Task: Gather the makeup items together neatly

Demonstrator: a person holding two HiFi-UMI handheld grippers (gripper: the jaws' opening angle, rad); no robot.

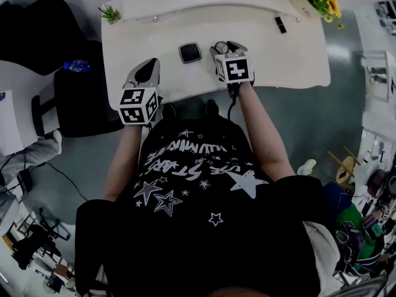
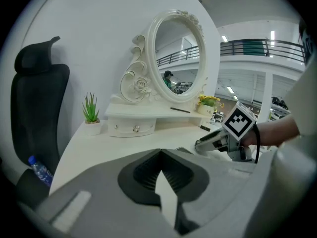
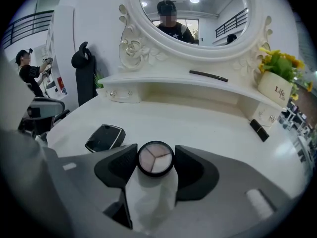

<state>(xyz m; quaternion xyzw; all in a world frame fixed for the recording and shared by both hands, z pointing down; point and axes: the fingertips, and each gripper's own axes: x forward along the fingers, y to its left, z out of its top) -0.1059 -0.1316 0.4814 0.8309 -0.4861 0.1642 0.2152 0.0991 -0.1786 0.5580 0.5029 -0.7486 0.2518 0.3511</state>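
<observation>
Round compact (image 3: 155,158), lid open with three pale shades showing, sits between the jaws of the right gripper (image 3: 156,152). Both dark pads (image 3: 119,165) press its rim, so the jaws are closed on it. Whether it rests on the table or is lifted: cannot tell. In the head view the same compact (image 1: 221,47) is at the tip of the right gripper (image 1: 229,46), over the front-middle of the white table (image 1: 291,57).

Left gripper (image 2: 160,153): jaw tips meet, nothing between them. It is over the table's front-left edge (image 1: 150,67), apart from the right one.

Black square compact (image 3: 105,138), closed, lies flat on the table just left of the right gripper and between the two grippers in the head view (image 1: 190,52).

Black lipstick (image 3: 259,130) lies flat at the table's far right, near the drawer unit, well apart from both compacts (image 1: 280,25).

A thin dark pencil (image 3: 208,76) lies on the white shelf under the oval mirror (image 3: 193,14). A white flower pot (image 3: 276,89) with yellow flowers stands at the shelf's right end, and a small green plant (image 2: 90,111) at the table's left back corner. A black chair (image 2: 39,98) stands left of the table with a water bottle (image 2: 38,168) on it.
</observation>
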